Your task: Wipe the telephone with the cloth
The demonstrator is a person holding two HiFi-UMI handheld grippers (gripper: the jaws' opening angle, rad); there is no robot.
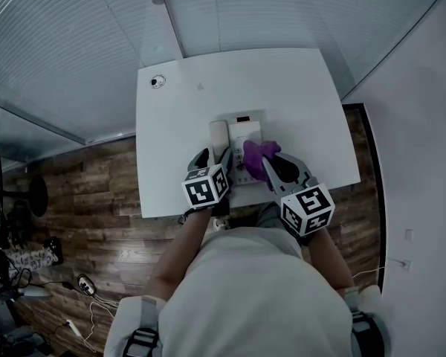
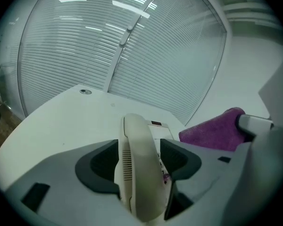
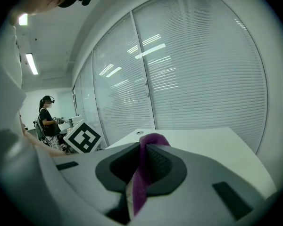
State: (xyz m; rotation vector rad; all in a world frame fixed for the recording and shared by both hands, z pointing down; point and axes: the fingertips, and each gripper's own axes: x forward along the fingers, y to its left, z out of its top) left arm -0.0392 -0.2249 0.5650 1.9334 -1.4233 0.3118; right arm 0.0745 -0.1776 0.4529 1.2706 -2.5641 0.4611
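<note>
Left claw wide open, handset between jaws, apparently ungripped; right claw pinches the purple cloth. Mid-wipe, I'd say: next drag cloth over the telephone.

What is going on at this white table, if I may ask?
A person is cleaning a desk telephone on the white table with two handheld grippers. The right gripper pinches a purple cloth over the telephone's right half, while the jaws of the left gripper stand open around the cream handset.
</note>
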